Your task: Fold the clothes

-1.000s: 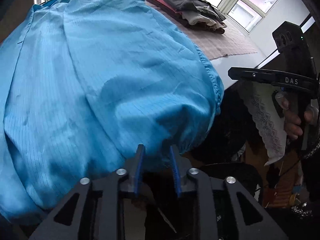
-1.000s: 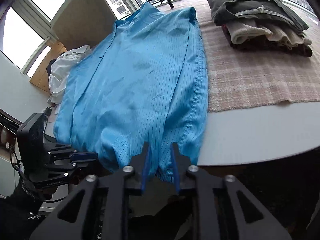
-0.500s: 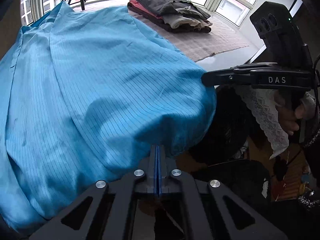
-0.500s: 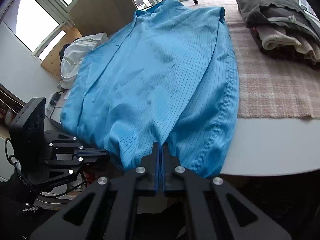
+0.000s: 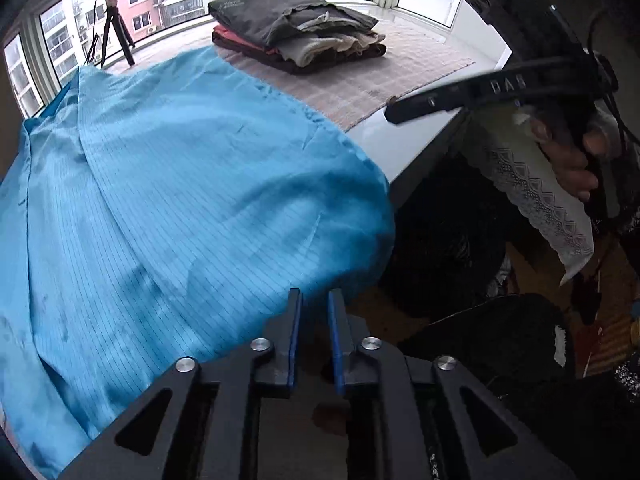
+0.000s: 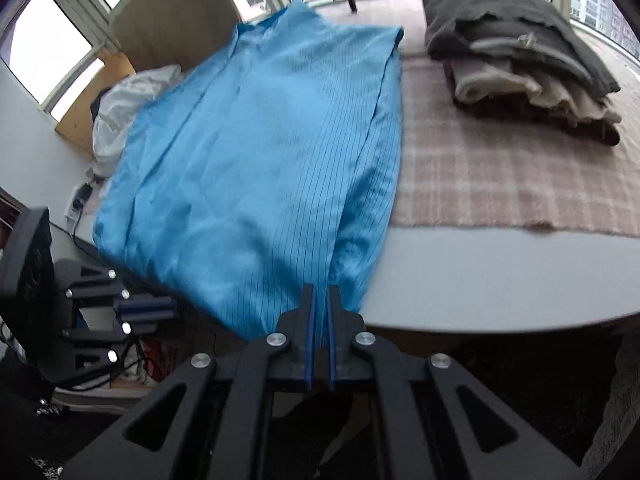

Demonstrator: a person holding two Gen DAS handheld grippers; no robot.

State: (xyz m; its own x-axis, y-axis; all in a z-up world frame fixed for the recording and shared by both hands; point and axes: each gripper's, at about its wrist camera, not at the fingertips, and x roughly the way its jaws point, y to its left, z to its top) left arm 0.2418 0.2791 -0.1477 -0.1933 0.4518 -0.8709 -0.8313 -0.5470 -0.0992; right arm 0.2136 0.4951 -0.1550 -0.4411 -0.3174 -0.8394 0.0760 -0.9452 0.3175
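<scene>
Fabric fills the left of both views: a blue pinstriped garment [image 5: 168, 208] lies spread over a white table [image 6: 500, 272], its near hem drooping past the table's front edge. In the right wrist view a heap of white cloth [image 6: 128, 120] sits left of the garment, beyond the table. Lower left in that view is the left gripper [image 6: 148, 308], seen side-on just off the garment's hanging corner. From its own camera the left gripper [image 5: 314, 300] shows blue-lined fingers parted with a clear gap; hem cloth lies right at the tips, though nothing sits pinched between them. Centre of the right wrist view, the right gripper [image 6: 321, 294] has its fingers a narrow slit apart, tips at the garment's hem by a long fold; whether cloth is caught in the slit cannot be told. Garment's far end reaches toward the windows, where tripod legs [image 5: 116, 36] stand on the sill. Right of the garment a pink plaid mat [image 6: 500, 184] covers the table, the garment's right edge overlapping it. On the mat, well apart from the garment, rests a stack of folded clothes [image 5: 304, 28], dark grey on top, cream and maroon below. Far right in the left wrist view, the person's hand [image 5: 572, 160] grips the right gripper's handle above a lace-edged cloth [image 5: 532, 196].
</scene>
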